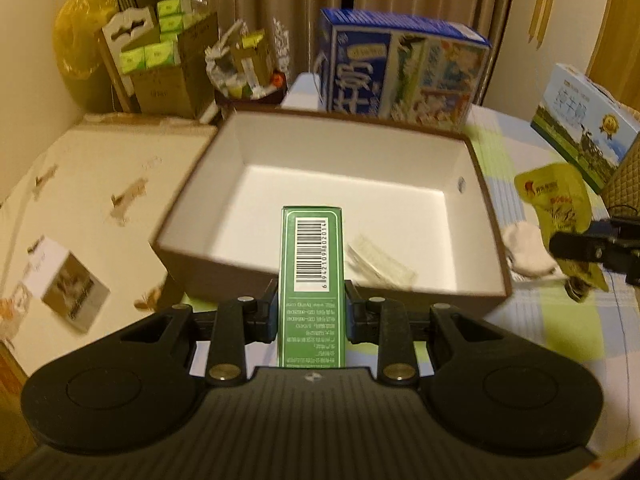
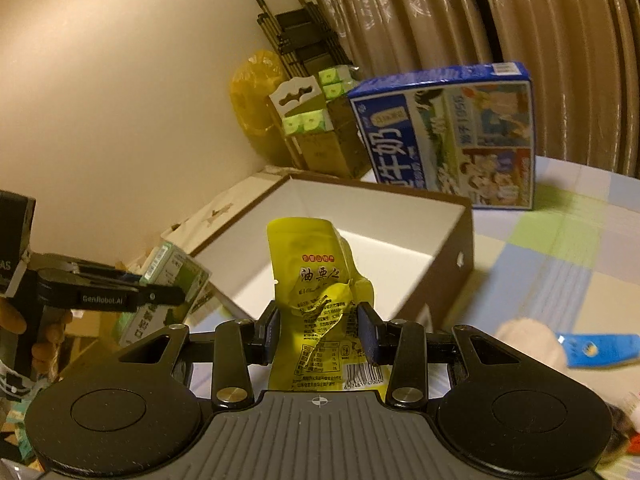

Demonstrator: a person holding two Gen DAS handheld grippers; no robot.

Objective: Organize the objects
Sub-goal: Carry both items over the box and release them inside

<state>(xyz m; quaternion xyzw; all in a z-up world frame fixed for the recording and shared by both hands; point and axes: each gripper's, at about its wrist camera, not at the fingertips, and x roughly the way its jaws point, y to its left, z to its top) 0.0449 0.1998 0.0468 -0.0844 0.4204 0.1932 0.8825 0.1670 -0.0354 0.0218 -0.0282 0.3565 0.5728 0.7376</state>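
Checkered cloth (image 1: 516,152), open box (image 1: 486,200); left gripper (image 1: 311,312) pinching green carton (image 1: 311,280), right gripper (image 2: 323,330) yellow pouch (image 2: 308,264), bottom hidden

Warm, dim light falls on a plain cream wall (image 2: 100,100); pleated beige curtains (image 2: 460,12) hang behind a checked tablecloth (image 2: 560,248).

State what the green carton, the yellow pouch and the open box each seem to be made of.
Green carton: printed card, probably; flat faces, sharp folded edges.
Yellow pouch: glossy plastic or foil film; it creases and shines.
Open box: stiff paperboard, seemingly; matte white inside, brown outside.
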